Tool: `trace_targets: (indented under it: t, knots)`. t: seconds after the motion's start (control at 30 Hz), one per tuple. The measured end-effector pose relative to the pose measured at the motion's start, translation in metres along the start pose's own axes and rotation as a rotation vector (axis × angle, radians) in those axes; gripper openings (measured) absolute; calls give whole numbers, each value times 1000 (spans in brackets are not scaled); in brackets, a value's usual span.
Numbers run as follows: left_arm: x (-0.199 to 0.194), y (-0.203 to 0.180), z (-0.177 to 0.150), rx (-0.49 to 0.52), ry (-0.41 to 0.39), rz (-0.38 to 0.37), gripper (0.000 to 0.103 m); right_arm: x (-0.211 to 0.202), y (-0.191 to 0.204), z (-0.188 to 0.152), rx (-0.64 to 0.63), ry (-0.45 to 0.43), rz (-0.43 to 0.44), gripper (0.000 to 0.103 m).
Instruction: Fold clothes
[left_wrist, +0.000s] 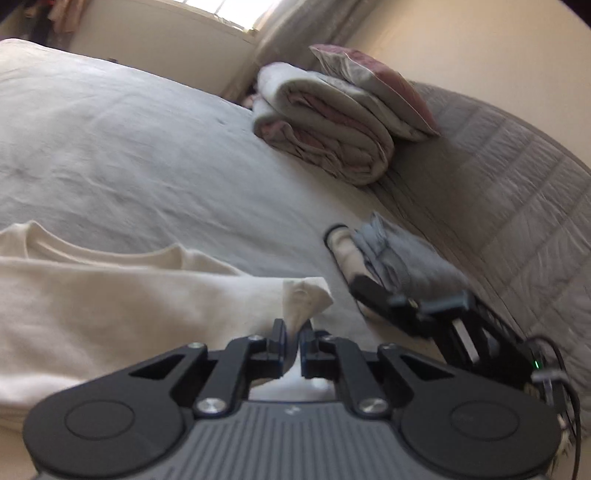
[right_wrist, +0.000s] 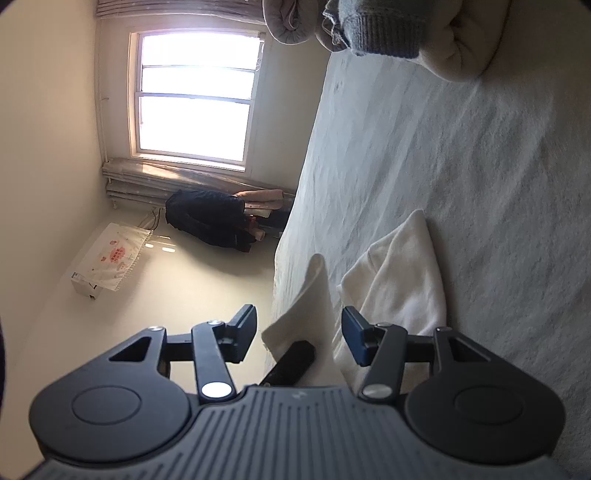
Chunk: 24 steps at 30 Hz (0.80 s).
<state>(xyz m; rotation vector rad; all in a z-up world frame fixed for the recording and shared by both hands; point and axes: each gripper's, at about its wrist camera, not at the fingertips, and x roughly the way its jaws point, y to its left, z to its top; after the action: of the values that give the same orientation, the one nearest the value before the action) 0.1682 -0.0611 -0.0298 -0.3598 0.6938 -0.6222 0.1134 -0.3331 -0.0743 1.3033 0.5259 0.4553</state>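
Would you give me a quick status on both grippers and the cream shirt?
Left gripper nearly shut, cream shirt corner between its pads. Right gripper open, shirt edge between its jaws, unpressed. Folded grey garment beside, clear.

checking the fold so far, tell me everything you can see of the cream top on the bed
The cream top is a soft, knit-looking garment lying mostly flat on the pale sheet, neckline showing at its far edge. One corner rises into the left gripper, between narrowly parted jaws; whether they still pinch it is unclear. In the right wrist view a folded part lies on the bed and a loose flap stands between the right gripper's open jaws, untouched.
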Motion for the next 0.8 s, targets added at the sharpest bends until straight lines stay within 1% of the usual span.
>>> trace_targets:
  t: [0.03,0.07,0.1,0.2,0.27,0.37,0.47,0.5,0.53,0.6,0.63,0.67,0.7,0.8]
  knots:
    - [-5,0,-2,12,-2,-5,21,0,1,0,-5,2,-13,55]
    - [-10,0,-4,21,-7,-4,31,1,2,-1,-16,2,-27,55]
    - [-18,2,-4,27,-19,6,39,3,3,-2,-27,1,-42,56]
    - [-45,16,-6,34,-59,57,42,6,6,-5,-53,5,-73,56]
    - [-65,33,-5,18,-91,133,43,7,10,-7,-84,1,-97,56]
    - [-93,65,-2,-24,-147,279,43,11,18,-11,-155,-14,-156,56]
    - [-114,96,-2,-49,-199,443,40,23,27,-22,-301,-43,-279,55]
    - [-118,105,-2,-64,-213,479,35,29,30,-27,-359,-48,-319,50]
    - [-122,113,-1,-79,-224,505,33,35,32,-32,-416,-50,-358,48]
    - [-127,124,0,-104,-236,531,31,43,35,-43,-525,-66,-432,38]
    - [-128,129,-1,-106,-240,541,31,46,35,-48,-578,-77,-465,25]
    - [-129,131,-1,-103,-244,547,31,47,37,-52,-611,-84,-471,14]
    - [-129,132,-2,-98,-249,548,31,48,39,-56,-640,-91,-472,12]
    - [-131,132,-3,-94,-273,527,31,42,53,-66,-725,-135,-405,9]
